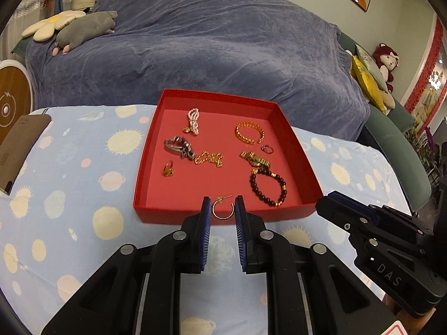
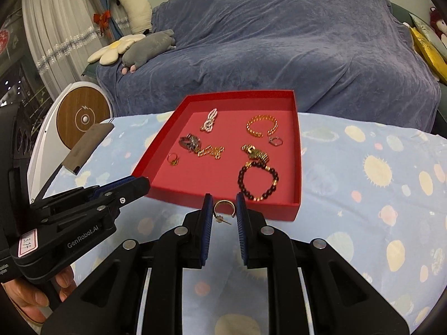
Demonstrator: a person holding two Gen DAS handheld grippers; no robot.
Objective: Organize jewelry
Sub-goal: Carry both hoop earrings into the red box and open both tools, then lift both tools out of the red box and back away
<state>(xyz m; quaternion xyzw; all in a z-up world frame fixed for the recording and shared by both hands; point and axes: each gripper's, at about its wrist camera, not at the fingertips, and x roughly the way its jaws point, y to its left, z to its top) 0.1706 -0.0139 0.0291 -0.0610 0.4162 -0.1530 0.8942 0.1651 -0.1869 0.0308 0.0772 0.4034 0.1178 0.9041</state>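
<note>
A red tray (image 1: pixel 279 215) (image 2: pixel 296 150) sits on the patterned cloth and holds several pieces: a pearl piece (image 1: pixel 193 121), a gold bangle (image 1: pixel 249 133), a dark bead bracelet (image 1: pixel 268 186), rings and chains. My left gripper (image 1: pixel 222 209) is shut on a gold hoop earring (image 1: pixel 222 209), held at the tray's near wall. My right gripper (image 2: pixel 223 209) is shut on another gold hoop earring (image 2: pixel 223 208), also at the tray's near edge. Each gripper shows in the other's view, the right (image 1: pixel 349 212) and the left (image 2: pixel 111 192).
A brown flat case (image 1: pixel 19 150) lies at the table's left edge. A blue-covered sofa (image 1: pixel 195 55) with plush toys stands behind the table. A round white-and-wood device (image 2: pixel 83 117) stands at the left. The person's hand (image 2: pixel 30 298) holds the left gripper.
</note>
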